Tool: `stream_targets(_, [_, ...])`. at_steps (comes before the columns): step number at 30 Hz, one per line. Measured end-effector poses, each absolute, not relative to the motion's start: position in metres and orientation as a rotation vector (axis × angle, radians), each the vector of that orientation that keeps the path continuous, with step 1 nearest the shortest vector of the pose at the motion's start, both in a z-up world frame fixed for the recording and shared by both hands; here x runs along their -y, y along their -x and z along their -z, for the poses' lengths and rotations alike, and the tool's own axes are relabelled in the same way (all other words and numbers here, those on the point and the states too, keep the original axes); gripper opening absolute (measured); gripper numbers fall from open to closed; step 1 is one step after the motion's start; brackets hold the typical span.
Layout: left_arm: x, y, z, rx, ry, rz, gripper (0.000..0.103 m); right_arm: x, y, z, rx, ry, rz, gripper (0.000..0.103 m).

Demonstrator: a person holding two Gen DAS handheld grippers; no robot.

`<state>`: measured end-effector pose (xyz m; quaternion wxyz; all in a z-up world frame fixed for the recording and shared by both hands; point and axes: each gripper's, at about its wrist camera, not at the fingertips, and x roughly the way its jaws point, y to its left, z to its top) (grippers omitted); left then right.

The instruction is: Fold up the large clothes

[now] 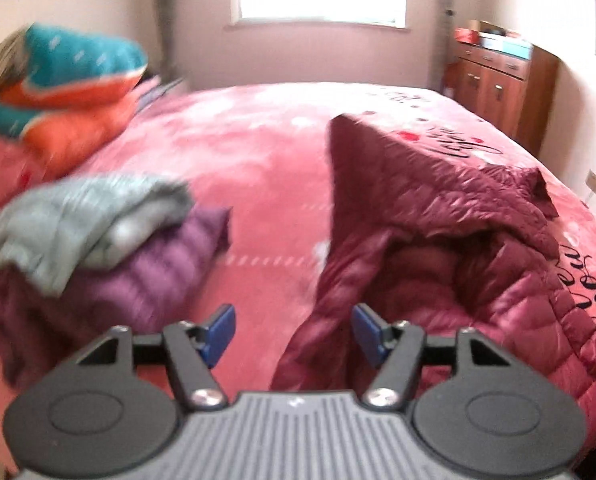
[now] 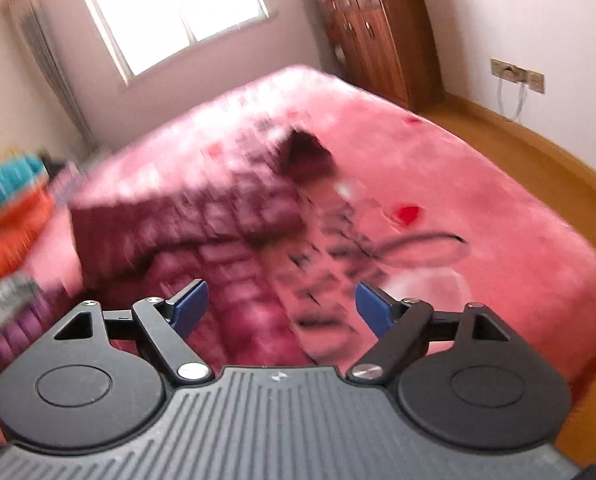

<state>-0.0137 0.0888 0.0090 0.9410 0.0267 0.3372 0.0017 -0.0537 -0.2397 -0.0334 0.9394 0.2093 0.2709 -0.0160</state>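
Pink bed (image 1: 266, 152) with maroon jacket (image 1: 438, 216); left gripper (image 1: 294, 332), right gripper (image 2: 282, 308) fingers apart, empty

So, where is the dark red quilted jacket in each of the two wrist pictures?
Left wrist view: the dark red jacket lies right of centre on the pink bed, beyond the open gripper.
Right wrist view: the jacket is centre-left, blurred, beyond the open gripper.
Shared landmark: the wooden cabinet beside the window wall.

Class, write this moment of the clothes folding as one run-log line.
left gripper: open, empty | right gripper: open, empty | maroon puffer jacket: lying on bed, partly folded | grey and purple clothes: piled at left
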Motion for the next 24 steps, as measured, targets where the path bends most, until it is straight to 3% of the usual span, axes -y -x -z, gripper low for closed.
stream_targets(5, [-0.035, -0.04, 0.011, -0.658, -0.189, 0.068, 0.064, 0.216, -0.001, 0.044, -0.467, -0.532, -0.05, 0.103])
stream_targets(15, [0.016, -0.124, 0.099, -0.661, -0.452, -0.028, 0.047, 0.165, -0.085, 0.099, -0.438, -0.569, -0.214, 0.103])
stream_targets(22, [-0.008, -0.169, 0.12, -0.668, -0.356, -0.162, 0.031, 0.16, -0.107, 0.121, -0.445, -0.515, -0.214, 0.103])
stream_targets(24, [-0.023, -0.176, 0.12, -0.673, -0.285, -0.217, 0.031, 0.161, -0.11, 0.127, -0.458, -0.479, -0.186, 0.103])
